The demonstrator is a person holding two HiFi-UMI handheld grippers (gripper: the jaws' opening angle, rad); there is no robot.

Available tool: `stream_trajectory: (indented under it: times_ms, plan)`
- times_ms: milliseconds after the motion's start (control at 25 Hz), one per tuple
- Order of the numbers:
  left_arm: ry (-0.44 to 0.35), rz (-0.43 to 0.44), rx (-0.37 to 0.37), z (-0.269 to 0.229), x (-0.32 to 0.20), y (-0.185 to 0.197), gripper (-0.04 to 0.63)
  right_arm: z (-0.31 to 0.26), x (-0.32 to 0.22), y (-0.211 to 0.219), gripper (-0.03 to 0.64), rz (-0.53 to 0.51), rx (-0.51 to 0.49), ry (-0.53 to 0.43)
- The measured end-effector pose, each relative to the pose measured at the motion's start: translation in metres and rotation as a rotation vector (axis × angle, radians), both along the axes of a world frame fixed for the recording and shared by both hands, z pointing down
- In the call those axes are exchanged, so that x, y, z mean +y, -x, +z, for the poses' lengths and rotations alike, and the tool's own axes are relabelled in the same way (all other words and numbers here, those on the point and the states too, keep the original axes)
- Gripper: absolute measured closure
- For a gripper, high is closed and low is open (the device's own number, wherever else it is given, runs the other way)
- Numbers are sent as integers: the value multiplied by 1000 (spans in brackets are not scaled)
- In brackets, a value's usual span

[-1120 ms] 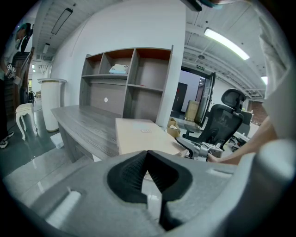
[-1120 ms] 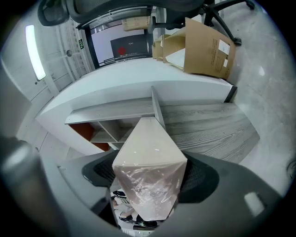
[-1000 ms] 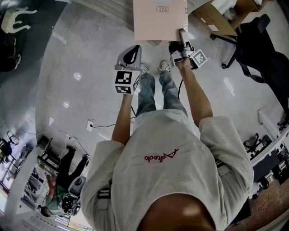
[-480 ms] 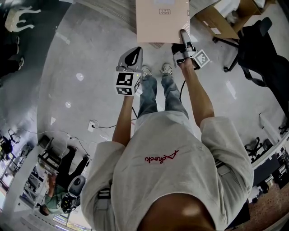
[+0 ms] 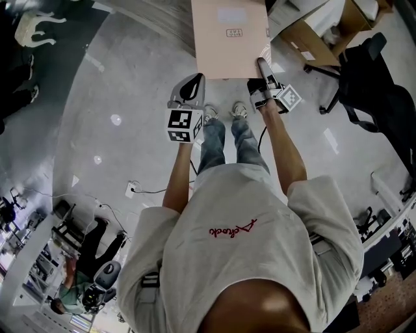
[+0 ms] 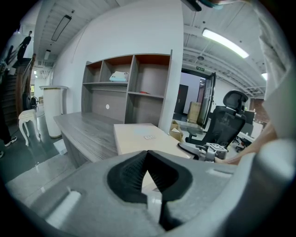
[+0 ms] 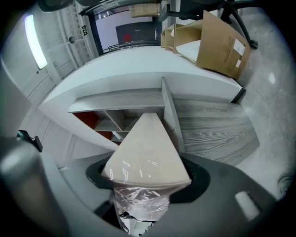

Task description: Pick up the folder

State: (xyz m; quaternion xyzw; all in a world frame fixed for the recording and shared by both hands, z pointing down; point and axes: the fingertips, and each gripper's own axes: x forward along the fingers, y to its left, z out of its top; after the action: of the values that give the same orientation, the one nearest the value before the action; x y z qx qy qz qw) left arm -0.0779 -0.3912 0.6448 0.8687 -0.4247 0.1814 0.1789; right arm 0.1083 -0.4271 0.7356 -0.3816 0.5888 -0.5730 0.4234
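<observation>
The folder is a flat beige sheet-like cover with a small label, and it reaches out over the near edge of the grey wooden desk. My right gripper has the folder's near right corner between its jaws. The jaws are closing and their pads press on it. In the right gripper view the folder fills the gap of the right gripper, with crinkled clear plastic under it. My left gripper hangs left of the folder, apart from it and shut. In the left gripper view the left gripper holds nothing, and the folder lies beyond it.
A black office chair stands at the right, and an open cardboard box lies on the floor by the desk. A shelf unit rises behind the desk. The person's feet are on the grey floor below the grippers.
The right gripper has risen a little with the folder's corner in it, and the folder now looks larger and nearer in the head view. The left gripper has hardly moved.
</observation>
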Motion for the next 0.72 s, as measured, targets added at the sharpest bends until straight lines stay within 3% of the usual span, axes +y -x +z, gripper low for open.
stream_trajectory:
  times_ms: [720]
  plan:
    - [-137, -97, 21, -75, -12, 3, 597, -81, 30, -4, 319, -71, 3, -64]
